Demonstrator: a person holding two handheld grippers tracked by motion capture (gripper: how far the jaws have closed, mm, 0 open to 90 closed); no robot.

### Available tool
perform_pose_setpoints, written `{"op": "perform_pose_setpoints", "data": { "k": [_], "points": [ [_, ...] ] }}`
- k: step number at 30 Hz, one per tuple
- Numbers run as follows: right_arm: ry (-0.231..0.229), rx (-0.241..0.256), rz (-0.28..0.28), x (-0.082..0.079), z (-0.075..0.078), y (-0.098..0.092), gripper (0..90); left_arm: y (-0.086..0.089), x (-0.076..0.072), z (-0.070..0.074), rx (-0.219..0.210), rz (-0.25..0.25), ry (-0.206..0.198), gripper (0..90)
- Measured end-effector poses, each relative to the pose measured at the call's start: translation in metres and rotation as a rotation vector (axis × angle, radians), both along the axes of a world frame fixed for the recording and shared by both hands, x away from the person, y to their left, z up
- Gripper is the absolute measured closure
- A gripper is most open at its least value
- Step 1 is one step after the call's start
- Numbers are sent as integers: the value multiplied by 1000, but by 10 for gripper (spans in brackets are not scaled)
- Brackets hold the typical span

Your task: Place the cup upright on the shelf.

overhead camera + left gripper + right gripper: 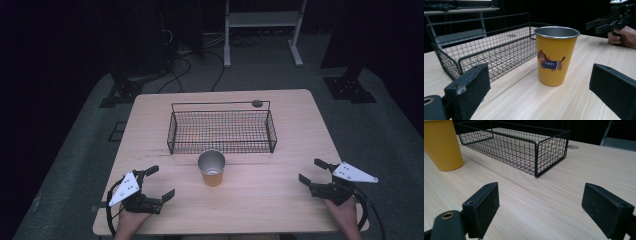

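A yellow metal cup (211, 168) (555, 56) with a cartoon dog and the word PUPPY stands upright on the wooden table (270, 200), just in front of a black wire basket (221, 130) (486, 50) (519, 145). The basket holds nothing. My left gripper (161, 182) (539, 95) rests open near the front left edge, its jaws pointing toward the cup, well short of it. At the front right my right gripper (310, 171) (541, 207) is open too, aimed at the basket's near corner. The cup (444, 145) sits at the left of the right gripper view.
A round cable hole (257, 103) (573, 146) lies in the table behind the basket. Beyond the table, a white metal frame (262, 25) and cables (195, 60) stand on the grey floor. Bare tabletop lies between the grippers and the cup.
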State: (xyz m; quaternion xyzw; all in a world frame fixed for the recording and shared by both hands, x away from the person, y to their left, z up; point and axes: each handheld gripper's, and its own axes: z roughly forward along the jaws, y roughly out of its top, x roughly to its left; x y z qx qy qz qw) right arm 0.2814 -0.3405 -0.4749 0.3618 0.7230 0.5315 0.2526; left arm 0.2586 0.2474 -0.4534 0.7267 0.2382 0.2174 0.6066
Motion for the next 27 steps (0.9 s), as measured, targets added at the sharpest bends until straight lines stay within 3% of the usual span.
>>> {"op": "perform_pose_setpoints", "data": {
  "k": [15,21,27],
  "points": [
    [0,8,-1,1,0,-1,132,-28,10,7,17,-62,-2,19],
    [0,11,-1,1,0,-1,132,-41,14,9,43,-76,0,19],
    [0,7,2,1,0,-1,132,-51,19,7,53,-88,18,19]
  ]
}}
